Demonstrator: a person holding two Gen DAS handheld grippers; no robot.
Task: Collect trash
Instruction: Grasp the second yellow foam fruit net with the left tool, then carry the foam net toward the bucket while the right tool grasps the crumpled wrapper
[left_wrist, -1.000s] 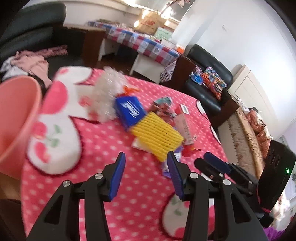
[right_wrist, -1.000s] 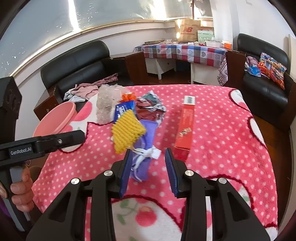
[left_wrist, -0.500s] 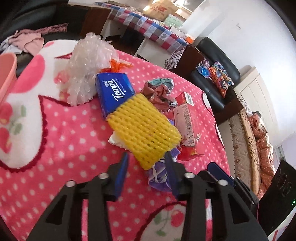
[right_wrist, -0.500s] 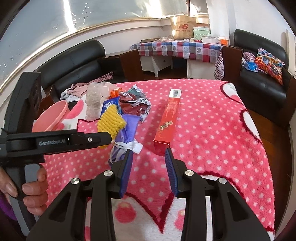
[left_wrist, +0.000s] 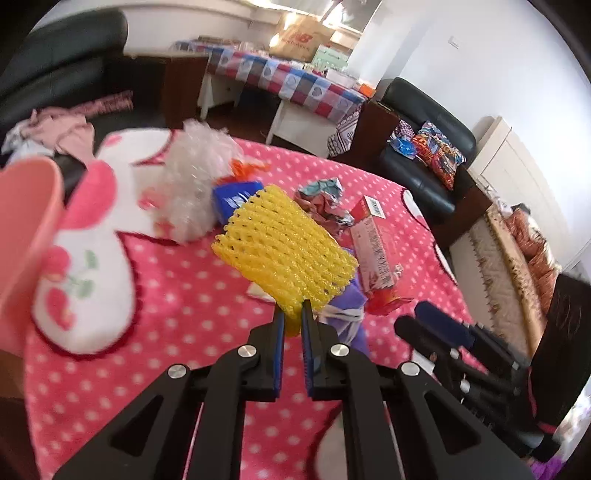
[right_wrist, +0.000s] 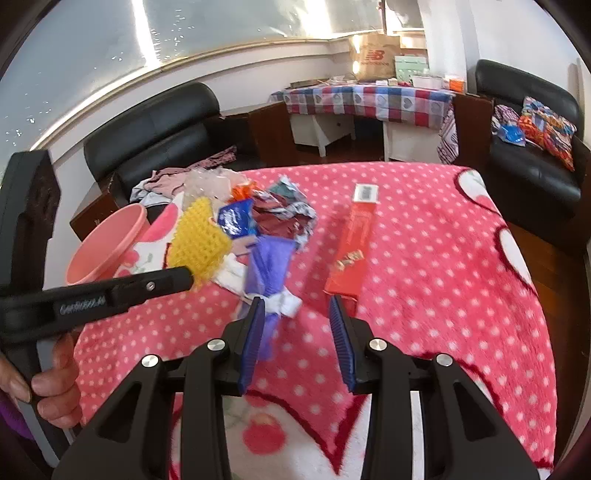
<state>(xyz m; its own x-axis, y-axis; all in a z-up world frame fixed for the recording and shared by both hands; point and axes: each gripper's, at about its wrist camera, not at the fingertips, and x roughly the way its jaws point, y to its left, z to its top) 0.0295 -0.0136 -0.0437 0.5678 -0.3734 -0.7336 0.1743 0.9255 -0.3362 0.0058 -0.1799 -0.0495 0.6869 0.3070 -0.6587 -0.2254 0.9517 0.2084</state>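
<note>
My left gripper (left_wrist: 292, 317) is shut on a yellow foam fruit net (left_wrist: 284, 247) and holds it lifted over the pink dotted table cover; the net also shows in the right wrist view (right_wrist: 199, 242), held by the left gripper (right_wrist: 186, 277). My right gripper (right_wrist: 297, 306) is open and empty, low over a purple wrapper (right_wrist: 271, 260), beside a red box (right_wrist: 352, 251). More trash lies behind: a blue tissue pack (left_wrist: 232, 195), clear crumpled plastic (left_wrist: 192, 184), crumpled foil wrappers (left_wrist: 325, 205). A pink bin (right_wrist: 107, 243) stands at the table's left edge.
The table cover (right_wrist: 443, 280) has white cherry patches. Black armchairs stand behind the table (right_wrist: 155, 125) and to the right (right_wrist: 532, 147). A checked-cloth table (right_wrist: 369, 99) with boxes is at the back. Clothes (left_wrist: 66, 129) lie on the left chair.
My left gripper has closed on the yellow foam net and lifted it off the pile. The right gripper has stayed open and has come closer to the purple wrapper.
</note>
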